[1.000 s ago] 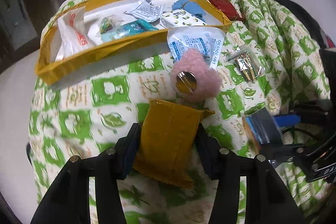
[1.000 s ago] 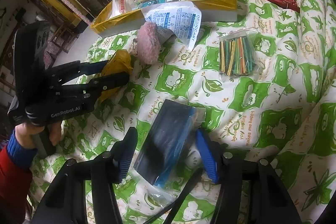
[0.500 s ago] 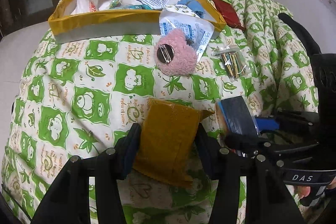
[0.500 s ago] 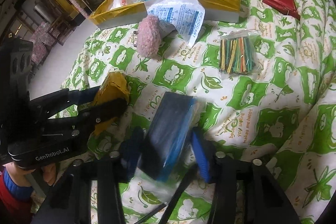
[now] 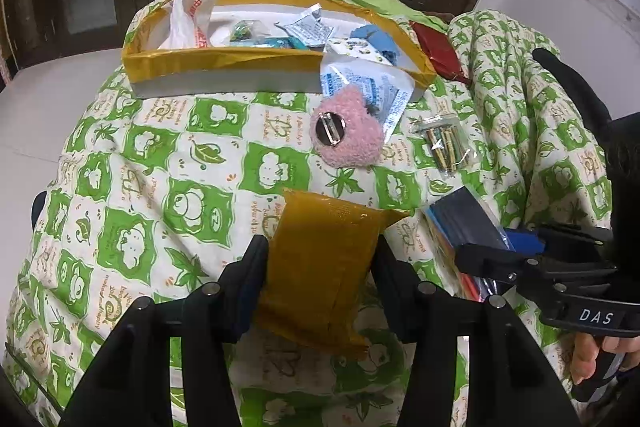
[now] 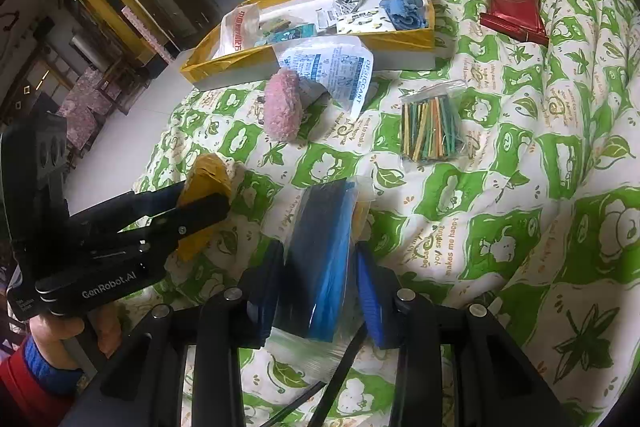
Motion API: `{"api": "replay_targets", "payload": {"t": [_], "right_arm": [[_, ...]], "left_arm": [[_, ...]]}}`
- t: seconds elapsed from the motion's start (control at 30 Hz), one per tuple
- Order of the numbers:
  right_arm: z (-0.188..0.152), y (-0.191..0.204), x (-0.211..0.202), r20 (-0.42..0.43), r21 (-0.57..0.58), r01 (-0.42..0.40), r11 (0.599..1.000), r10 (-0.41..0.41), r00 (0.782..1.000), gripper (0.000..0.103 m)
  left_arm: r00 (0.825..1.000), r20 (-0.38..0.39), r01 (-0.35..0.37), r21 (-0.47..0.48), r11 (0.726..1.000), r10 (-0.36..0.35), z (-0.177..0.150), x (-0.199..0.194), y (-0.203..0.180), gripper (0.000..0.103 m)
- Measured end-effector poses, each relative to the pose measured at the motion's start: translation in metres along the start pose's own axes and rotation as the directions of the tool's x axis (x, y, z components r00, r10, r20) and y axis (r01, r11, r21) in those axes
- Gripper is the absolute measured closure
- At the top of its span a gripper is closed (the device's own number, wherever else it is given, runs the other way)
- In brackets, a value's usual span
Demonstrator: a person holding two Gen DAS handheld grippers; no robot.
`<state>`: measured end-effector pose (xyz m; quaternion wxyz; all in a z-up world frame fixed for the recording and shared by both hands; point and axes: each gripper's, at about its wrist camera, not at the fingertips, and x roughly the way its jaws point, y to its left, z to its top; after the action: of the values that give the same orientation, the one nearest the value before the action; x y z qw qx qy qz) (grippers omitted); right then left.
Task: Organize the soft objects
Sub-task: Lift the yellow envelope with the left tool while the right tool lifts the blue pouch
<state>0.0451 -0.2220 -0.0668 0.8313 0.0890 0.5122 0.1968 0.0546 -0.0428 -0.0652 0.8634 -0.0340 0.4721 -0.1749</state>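
Note:
My left gripper (image 5: 320, 259) is shut on a mustard-yellow soft packet (image 5: 320, 267) and holds it above the green-patterned quilt (image 5: 160, 167); it also shows in the right wrist view (image 6: 208, 187). My right gripper (image 6: 316, 259) is shut on a clear bag of dark blue material (image 6: 320, 247), seen in the left wrist view (image 5: 464, 227) too. A yellow-rimmed tray (image 5: 224, 61) with several packets stands at the far side. A pink fluffy badge (image 5: 346, 133) and a desiccant sachet (image 6: 336, 67) lie in front of it.
A clear bag of coloured sticks (image 6: 432, 125) lies right of the pink badge. A red pouch (image 6: 514, 9) lies at the far right beyond the tray (image 6: 400, 57). The quilt drops off to a pale floor (image 5: 40, 107) on the left.
Both grippers have lifted and pulled back from the tray with their packets held. The tray and pink badge now sit farther away in both views.

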Motion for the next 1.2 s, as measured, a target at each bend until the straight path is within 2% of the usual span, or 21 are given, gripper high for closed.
{"api": "replay_targets", "payload": {"t": [1.2], "right_arm": [[-0.0005,0.001,0.0006,-0.002,0.003,0.003,1.0,-0.003,1.0,0.064]], "left_arm": [[1.0,0.03,-0.002,-0.018,1.0,0.002,0.0018,-0.0059,0.0017,0.052]]}}
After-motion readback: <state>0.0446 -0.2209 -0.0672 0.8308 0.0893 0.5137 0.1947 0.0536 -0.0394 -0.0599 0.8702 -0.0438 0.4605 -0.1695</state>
